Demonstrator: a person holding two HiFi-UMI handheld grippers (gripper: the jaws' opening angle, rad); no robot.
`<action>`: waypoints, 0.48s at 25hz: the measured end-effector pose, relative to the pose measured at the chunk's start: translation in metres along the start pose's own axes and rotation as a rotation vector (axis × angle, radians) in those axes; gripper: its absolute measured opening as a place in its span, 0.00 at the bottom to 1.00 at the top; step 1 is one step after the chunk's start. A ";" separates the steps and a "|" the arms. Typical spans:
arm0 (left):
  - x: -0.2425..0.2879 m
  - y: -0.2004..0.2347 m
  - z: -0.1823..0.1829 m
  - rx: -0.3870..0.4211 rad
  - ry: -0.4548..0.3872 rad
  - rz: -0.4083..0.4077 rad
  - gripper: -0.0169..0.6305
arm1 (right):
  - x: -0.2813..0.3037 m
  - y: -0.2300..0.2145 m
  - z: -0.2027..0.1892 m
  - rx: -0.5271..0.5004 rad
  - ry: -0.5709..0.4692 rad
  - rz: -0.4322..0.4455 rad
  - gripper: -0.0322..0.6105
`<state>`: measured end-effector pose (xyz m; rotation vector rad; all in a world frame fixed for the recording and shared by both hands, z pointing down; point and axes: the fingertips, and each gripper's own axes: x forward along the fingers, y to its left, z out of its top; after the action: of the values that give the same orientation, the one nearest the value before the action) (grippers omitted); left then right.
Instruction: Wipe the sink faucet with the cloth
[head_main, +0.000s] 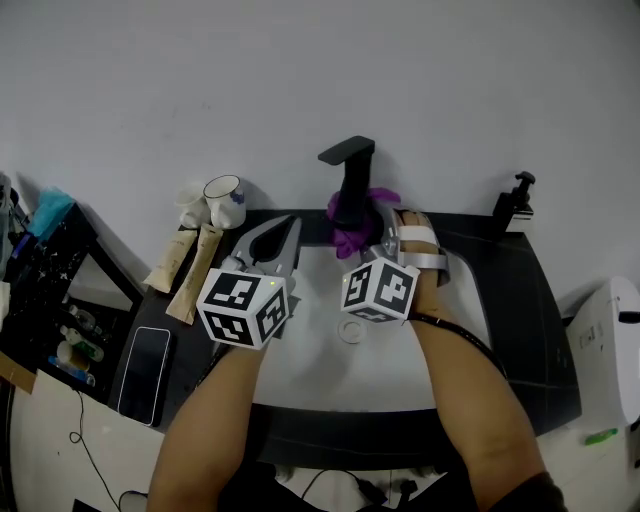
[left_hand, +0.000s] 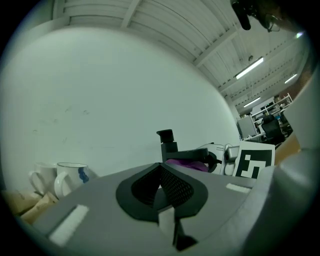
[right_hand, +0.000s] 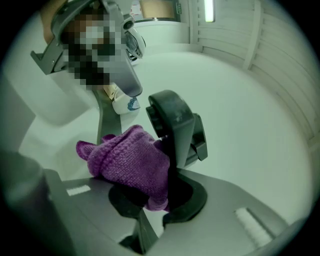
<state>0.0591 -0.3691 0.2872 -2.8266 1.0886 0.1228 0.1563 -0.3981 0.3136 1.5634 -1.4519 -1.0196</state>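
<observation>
Right claw (right_hand: 150, 202) clamped on purple cloth (right_hand: 131, 161), cloth pressed against faucet (right_hand: 176, 125) just ahead. Left claw (left_hand: 162, 189) closed, empty. Risk: shallow pinch, so rubbing friction could drag cloth free.

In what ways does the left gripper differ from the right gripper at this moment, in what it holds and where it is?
The left gripper has its jaws together on nothing, while the right gripper is shut on the purple cloth. The left gripper stays apart from the faucet, to its left, while the right gripper holds the cloth against the faucet's column. Both grippers are shut.
</observation>
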 end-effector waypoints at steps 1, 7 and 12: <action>0.000 -0.001 -0.002 0.009 0.010 -0.001 0.05 | 0.000 0.000 0.000 -0.003 0.004 0.002 0.13; -0.003 -0.005 -0.011 0.026 0.060 -0.005 0.05 | 0.000 0.001 0.000 -0.021 0.027 0.003 0.13; -0.003 -0.004 -0.010 0.018 0.051 -0.007 0.05 | -0.002 0.000 0.002 -0.014 0.056 0.002 0.13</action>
<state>0.0599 -0.3657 0.2972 -2.8316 1.0847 0.0394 0.1547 -0.3965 0.3134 1.5682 -1.4050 -0.9753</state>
